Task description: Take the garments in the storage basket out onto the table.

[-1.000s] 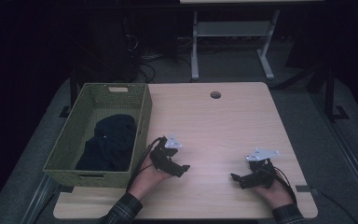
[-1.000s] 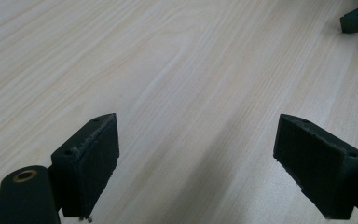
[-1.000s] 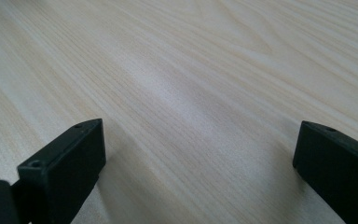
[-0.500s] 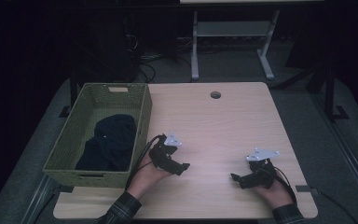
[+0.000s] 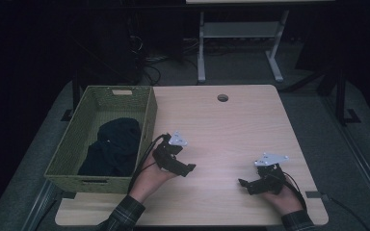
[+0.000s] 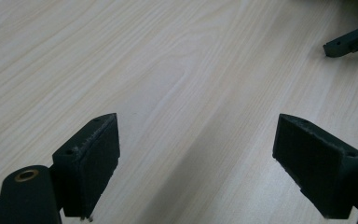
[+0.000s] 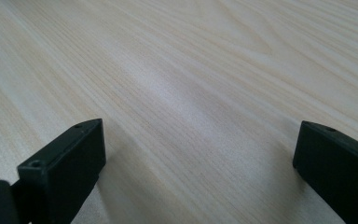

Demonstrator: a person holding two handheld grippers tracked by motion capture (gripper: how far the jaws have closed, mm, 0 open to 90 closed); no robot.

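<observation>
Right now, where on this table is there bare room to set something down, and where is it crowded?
Bare wood runs from the green basket rightward to the table's right edge, past the cable hole. A smaller bare patch lies between the left gripper and right gripper. The left side is crowded: the basket holds dark clothing.

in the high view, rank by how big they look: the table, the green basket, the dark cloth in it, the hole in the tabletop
1. table
2. green basket
3. dark cloth
4. hole, by far the smallest
</observation>
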